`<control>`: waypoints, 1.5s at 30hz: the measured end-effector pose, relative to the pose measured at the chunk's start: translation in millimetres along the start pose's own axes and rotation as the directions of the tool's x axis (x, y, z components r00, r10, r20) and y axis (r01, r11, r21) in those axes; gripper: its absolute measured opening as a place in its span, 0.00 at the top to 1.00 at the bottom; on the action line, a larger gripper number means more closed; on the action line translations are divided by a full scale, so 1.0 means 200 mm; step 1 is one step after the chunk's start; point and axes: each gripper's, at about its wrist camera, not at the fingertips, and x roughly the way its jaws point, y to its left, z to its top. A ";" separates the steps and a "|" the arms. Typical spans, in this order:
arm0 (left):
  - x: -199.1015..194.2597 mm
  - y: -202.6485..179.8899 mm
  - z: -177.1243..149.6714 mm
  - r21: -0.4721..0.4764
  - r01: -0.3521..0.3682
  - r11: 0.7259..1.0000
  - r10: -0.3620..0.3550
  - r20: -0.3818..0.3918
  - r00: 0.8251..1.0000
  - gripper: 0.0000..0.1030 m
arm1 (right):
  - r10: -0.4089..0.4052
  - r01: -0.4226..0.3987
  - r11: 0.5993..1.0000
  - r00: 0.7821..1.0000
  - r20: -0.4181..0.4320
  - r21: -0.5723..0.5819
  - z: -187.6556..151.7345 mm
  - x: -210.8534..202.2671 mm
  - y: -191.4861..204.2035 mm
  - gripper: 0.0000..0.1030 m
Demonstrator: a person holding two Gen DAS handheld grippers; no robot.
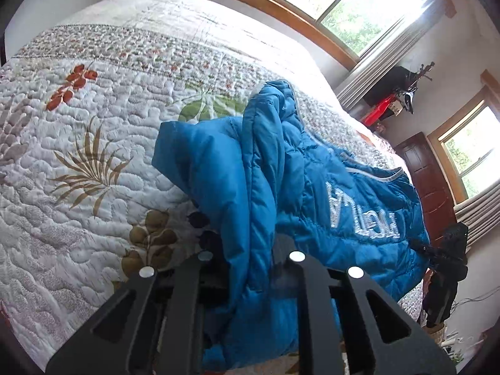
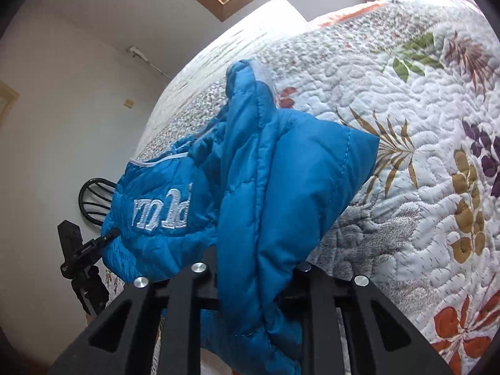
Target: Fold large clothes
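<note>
A blue puffer jacket [image 1: 312,187] with white embroidered letters lies bunched on a floral quilted bed [image 1: 93,125]. My left gripper [image 1: 250,262] is shut on a fold of the jacket, which runs up between its black fingers. In the right wrist view the same jacket [image 2: 265,187] hangs over the bed [image 2: 406,125], and my right gripper [image 2: 250,272] is shut on another fold of it. Each gripper shows small in the other's view, the right one [image 1: 443,259] at the jacket's far edge and the left one [image 2: 84,259] likewise. Fingertips are hidden in fabric.
Wooden-framed windows [image 1: 343,3] with curtains and a dark wooden door [image 1: 428,181] lie beyond the bed. A black chair back [image 2: 93,200] stands by the white wall. The quilt spreads wide around the jacket.
</note>
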 end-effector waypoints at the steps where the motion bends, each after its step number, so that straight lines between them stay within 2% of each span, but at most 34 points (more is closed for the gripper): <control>1: -0.04 -0.03 0.00 0.010 0.004 1.000 -0.004 0.017 1.000 0.88 | 0.001 0.000 1.000 1.000 0.010 -0.027 -0.01 -0.04 0.06 0.81; 5: -0.30 -0.14 -0.05 0.078 0.001 0.997 -0.009 0.102 0.995 0.88 | 0.016 -0.009 0.990 0.999 0.048 -0.141 -0.11 -0.20 0.29 0.82; 9: -0.60 -0.16 -0.19 0.136 -0.005 0.991 -0.019 0.177 0.984 0.88 | 0.055 -0.038 0.972 0.996 0.068 -0.231 -0.27 -0.34 0.48 0.83; 12: -0.79 -0.13 -0.33 0.153 -0.019 0.988 -0.014 0.206 0.978 0.88 | 0.075 -0.054 0.960 0.995 0.069 -0.274 -0.41 -0.41 0.57 0.83; 17: -0.97 0.00 -0.55 0.144 -0.037 0.989 0.005 0.217 0.976 0.88 | 0.107 -0.090 0.951 0.993 0.044 -0.295 -0.64 -0.43 0.63 0.83; 20: -0.97 0.11 -0.66 0.117 -0.062 0.991 0.038 0.194 0.980 0.88 | 0.105 -0.099 0.954 0.994 0.007 -0.282 -0.76 -0.37 0.61 0.83; 24: -0.84 0.28 -0.78 0.071 -0.112 0.991 0.101 0.138 0.985 0.87 | 0.050 -0.054 0.968 0.998 -0.023 -0.245 -0.86 -0.27 0.53 0.82; 26: -0.75 0.37 -0.82 0.052 -0.150 0.987 0.144 0.110 0.984 0.85 | 0.000 -0.009 0.980 0.999 -0.046 -0.198 -0.88 -0.21 0.46 0.82; 28: -0.67 0.46 -0.86 0.025 -0.151 0.988 0.149 0.072 0.986 0.81 | -0.020 0.008 0.992 0.995 -0.094 -0.126 -0.91 -0.14 0.35 0.80; 31: -0.61 0.53 -0.89 0.014 -0.127 0.992 0.126 0.070 0.990 0.75 | 0.050 -0.056 0.997 0.992 -0.120 -0.047 -0.95 -0.06 0.22 0.77; 33: -0.60 0.52 -0.91 0.027 -0.144 0.989 0.142 0.086 0.986 0.73 | 0.096 -0.099 0.995 0.989 -0.110 -0.020 -0.97 -0.06 0.17 0.76; 37: -0.58 0.47 -0.93 0.069 -0.207 0.976 0.200 0.104 0.974 0.70 | 0.103 -0.105 0.994 0.991 -0.090 -0.023 -0.99 -0.06 0.15 0.73; 40: -0.60 0.46 -0.93 0.078 -0.220 0.972 0.213 0.095 0.972 0.67 | 0.079 -0.084 0.995 0.993 -0.091 -0.048 -0.99 -0.08 0.17 0.64; 42: -0.64 0.47 -0.93 0.068 -0.223 0.972 0.217 0.088 0.972 0.63 | 0.030 -0.036 0.997 0.996 -0.081 -0.073 -0.99 -0.12 0.20 0.52; 44: -0.72 0.48 -0.93 0.061 -0.243 0.968 0.236 0.101 0.966 0.52 | -0.036 0.030 0.994 0.998 -0.056 -0.108 -1.00 -0.19 0.24 0.49; 45: -0.76 0.49 -0.94 0.055 -0.255 0.965 0.247 0.117 0.962 0.50 | -0.067 0.062 0.990 0.997 -0.037 -0.125 -1.01 -0.23 0.26 0.47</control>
